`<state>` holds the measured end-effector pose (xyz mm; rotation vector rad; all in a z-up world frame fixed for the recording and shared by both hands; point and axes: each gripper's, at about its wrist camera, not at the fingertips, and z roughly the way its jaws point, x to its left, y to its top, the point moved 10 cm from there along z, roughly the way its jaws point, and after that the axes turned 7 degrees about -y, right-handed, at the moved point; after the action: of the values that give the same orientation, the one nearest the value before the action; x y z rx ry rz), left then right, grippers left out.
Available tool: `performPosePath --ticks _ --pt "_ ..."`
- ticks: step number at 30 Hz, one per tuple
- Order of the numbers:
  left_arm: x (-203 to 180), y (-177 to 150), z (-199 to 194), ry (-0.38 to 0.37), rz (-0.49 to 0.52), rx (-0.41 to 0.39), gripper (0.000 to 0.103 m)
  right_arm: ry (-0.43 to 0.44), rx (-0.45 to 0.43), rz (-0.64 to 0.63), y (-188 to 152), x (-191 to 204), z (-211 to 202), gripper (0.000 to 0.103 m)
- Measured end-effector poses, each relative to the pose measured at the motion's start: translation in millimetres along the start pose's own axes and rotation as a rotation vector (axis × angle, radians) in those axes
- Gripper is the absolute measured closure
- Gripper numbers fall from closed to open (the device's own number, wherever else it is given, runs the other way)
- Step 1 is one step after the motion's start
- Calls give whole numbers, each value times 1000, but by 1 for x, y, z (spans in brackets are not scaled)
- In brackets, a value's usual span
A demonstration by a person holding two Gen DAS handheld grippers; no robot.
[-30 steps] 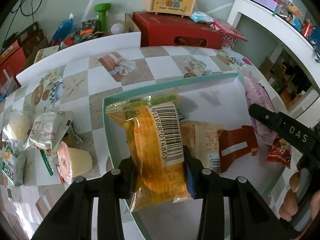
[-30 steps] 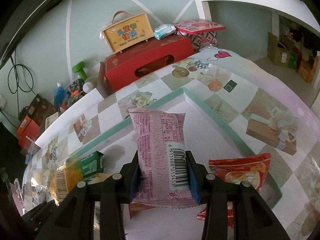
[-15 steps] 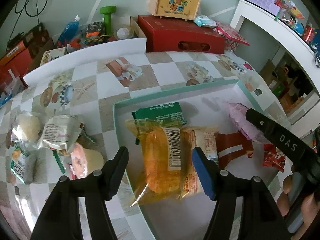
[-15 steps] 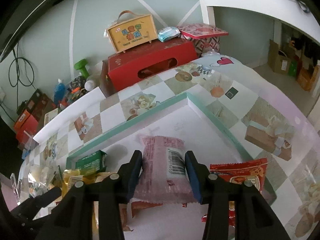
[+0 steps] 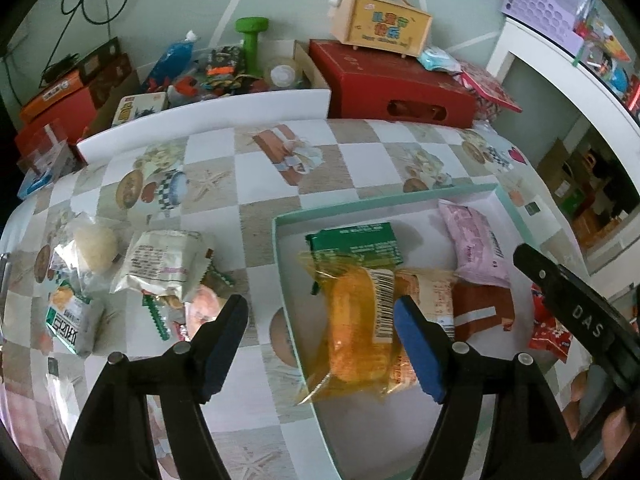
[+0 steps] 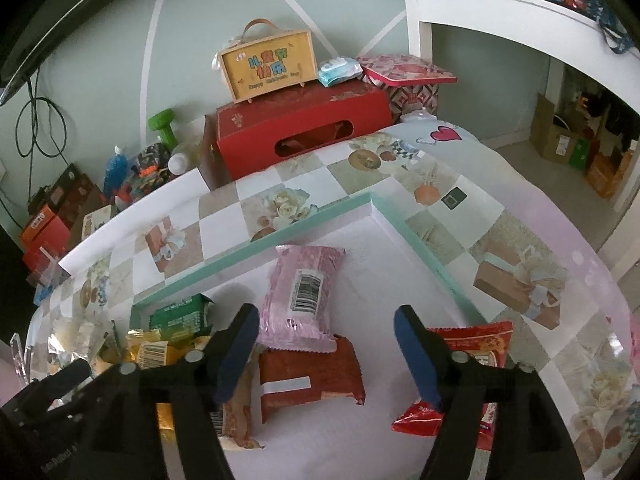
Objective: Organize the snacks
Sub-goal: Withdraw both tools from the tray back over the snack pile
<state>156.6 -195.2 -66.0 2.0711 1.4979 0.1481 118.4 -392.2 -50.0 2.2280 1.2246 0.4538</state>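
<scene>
Snacks: orange pack and pink pack lie in our tray. Left tool and right tool both opening, nothing gripped. Risk: loose heap on worktop; a grab may pinch two wrappers.

Tray: shallow, white floor, mint-green rim, on checkered tablecloth.
Orange packet: clear wrapper, barcode up, flat at tray's left edge.
Green packet: flat, just behind orange packet.
Pink packet: barcode up, near edge resting on brown-red packet.
Red packet: over tray's right rim.
Loose snacks: clustered on cloth, left of tray.
</scene>
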Motion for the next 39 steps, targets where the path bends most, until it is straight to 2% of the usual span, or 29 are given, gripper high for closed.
performPosePath --ticks 8,12,19,26,39 --pt "10 -3 6 25 -24 9 21 -43 5 -37 -3 0 5 0" --pt "13 -3 8 40 -18 -1 8 -57 10 -39 -4 -2 7 0" --pt "17 -4 13 56 -20 3 8 -74 32 -26 -8 -7 12 0" --pt "18 0 7 62 -15 -24 8 -74 30 -19 -7 -8 9 0" --pt "23 10 -18 26 -40 -96 8 -55 -13 -72 0 19 -9 0"
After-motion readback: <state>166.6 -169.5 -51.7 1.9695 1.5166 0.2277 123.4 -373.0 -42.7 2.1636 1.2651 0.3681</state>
